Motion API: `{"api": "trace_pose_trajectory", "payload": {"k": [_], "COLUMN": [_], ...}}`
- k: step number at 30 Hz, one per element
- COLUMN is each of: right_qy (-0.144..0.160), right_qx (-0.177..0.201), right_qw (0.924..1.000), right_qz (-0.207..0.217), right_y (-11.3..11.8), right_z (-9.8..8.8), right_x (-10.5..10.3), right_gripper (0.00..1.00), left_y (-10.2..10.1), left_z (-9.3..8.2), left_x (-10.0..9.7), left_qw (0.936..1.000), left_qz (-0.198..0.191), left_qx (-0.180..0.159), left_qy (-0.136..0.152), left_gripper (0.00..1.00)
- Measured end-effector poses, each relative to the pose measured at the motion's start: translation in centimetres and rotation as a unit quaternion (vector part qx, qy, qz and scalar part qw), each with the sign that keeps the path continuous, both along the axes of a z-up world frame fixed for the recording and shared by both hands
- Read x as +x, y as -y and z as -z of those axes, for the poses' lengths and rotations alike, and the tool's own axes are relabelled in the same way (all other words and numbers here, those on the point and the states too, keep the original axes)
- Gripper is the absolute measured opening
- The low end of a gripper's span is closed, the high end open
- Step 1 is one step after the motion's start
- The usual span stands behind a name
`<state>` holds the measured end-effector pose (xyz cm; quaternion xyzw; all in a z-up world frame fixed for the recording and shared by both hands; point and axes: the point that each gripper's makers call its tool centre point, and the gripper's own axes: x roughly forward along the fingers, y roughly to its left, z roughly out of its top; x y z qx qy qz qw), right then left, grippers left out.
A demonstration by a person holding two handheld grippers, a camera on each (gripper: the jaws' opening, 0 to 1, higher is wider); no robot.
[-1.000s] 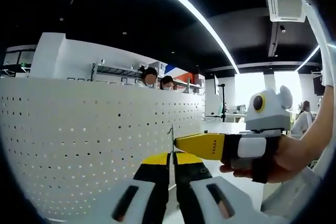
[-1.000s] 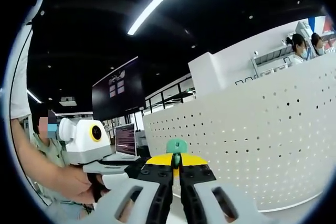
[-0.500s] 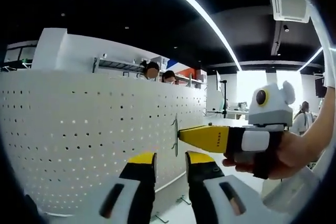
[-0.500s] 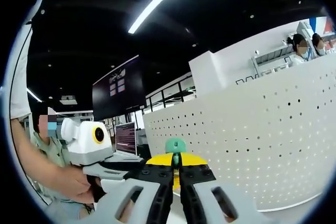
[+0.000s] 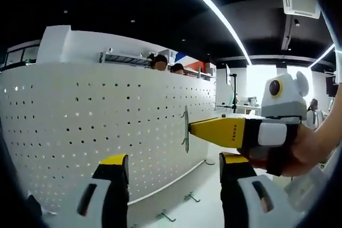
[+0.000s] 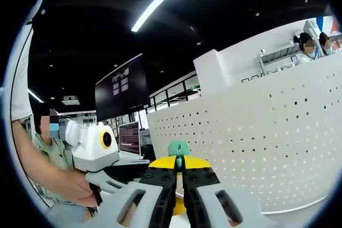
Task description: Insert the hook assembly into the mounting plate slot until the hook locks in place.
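The white perforated mounting plate [image 5: 107, 116] stands upright across the left gripper view. A thin metal hook [image 5: 185, 130] sits against its face. My right gripper [image 5: 195, 128] comes in from the right, its yellow jaws shut on the hook. My left gripper [image 5: 173, 164] stands wide open below it, with nothing between its fingers. In the right gripper view, my right gripper [image 6: 179, 165] is shut on the hook assembly, whose green cap [image 6: 179, 148] shows just above the tips. The plate [image 6: 256, 137] rises at the right, and the left gripper [image 6: 125, 172] is at the left.
Two small metal pieces [image 5: 191, 198] lie on the white table [image 5: 208, 206] at the plate's foot. A person's hand [image 5: 299, 153] holds the right gripper. Another person [image 6: 45, 153] and a laptop [image 6: 128, 142] are behind the left gripper.
My left gripper was shut on the hook; its jaws have spread wide and let it go. The right gripper keeps its hold, and the hook stays at the plate.
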<state>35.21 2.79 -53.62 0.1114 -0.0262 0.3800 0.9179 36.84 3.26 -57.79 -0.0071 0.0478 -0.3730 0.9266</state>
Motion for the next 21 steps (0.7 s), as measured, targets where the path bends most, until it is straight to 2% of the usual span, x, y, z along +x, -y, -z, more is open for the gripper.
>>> {"api": "trace_pose_trajectory", "payload": {"k": [8,12,21], "right_qy": [0.006,0.014,0.024], "right_qx": [-0.009,-0.041,-0.078], "right_qw": [0.9999,0.9987,0.9946], "right_qz": [0.008,0.028,0.065], "right_y": [0.2,0.7,1.7], "right_z": [-0.5,-0.9,-1.6], "right_x": [0.2,0.8,2.1], "right_gripper": [0.00,0.00,0.00], "left_y": [-0.1,-0.7,-1.8], "left_z": [0.2,0.1,0.0], "left_x": [-0.2,-0.4,-0.7], "left_qw": [0.9999,0.9999,0.9998], "left_qz": [-0.002,-0.006,-0.019], "left_qx": [0.011,0.008,0.002], "left_qy": [0.004,0.003,0.001], "left_gripper": [0.70,0.69,0.68]}}
